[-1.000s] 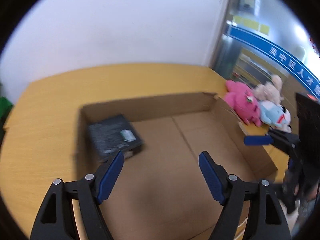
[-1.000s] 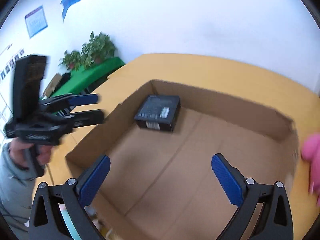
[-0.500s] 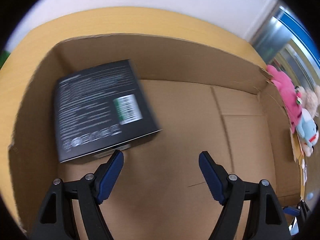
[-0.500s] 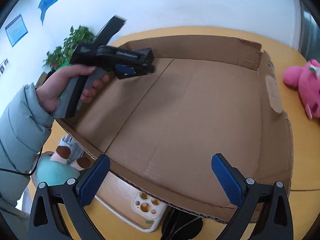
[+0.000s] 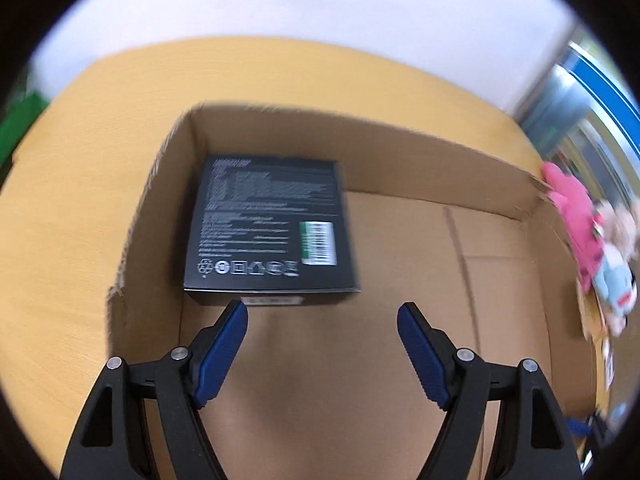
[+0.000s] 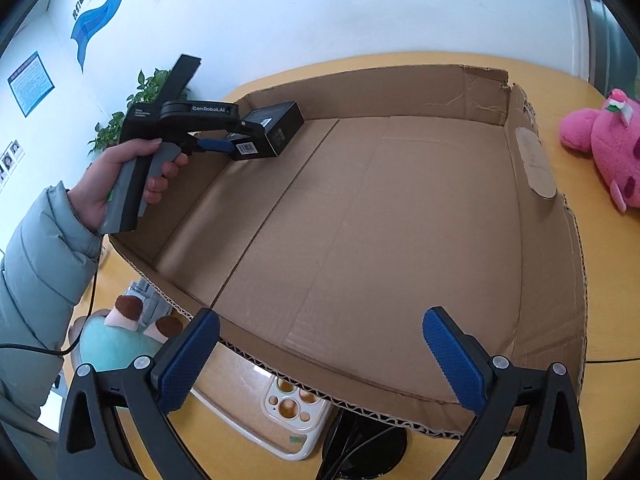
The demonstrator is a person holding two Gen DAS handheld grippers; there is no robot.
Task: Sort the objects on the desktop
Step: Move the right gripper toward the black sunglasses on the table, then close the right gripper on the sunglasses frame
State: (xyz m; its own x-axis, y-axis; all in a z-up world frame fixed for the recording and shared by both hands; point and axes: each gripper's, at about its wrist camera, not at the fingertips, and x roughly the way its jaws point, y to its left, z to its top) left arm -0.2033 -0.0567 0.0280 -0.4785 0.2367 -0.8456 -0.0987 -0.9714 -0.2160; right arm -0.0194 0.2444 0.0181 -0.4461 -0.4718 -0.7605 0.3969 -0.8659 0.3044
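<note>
pink plush (image 6: 604,136) beside cardboard box (image 6: 400,92), phone case (image 6: 294,412)

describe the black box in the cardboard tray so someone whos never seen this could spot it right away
Start at the big shallow cardboard tray on the yellow wooden table. Look into its far left corner, just ahead of the open left hand-held gripper: the black box lies flat there. It is the only thing inside the tray, dark with small white print and a green and white barcode label, unlike the plush toys outside.
</note>
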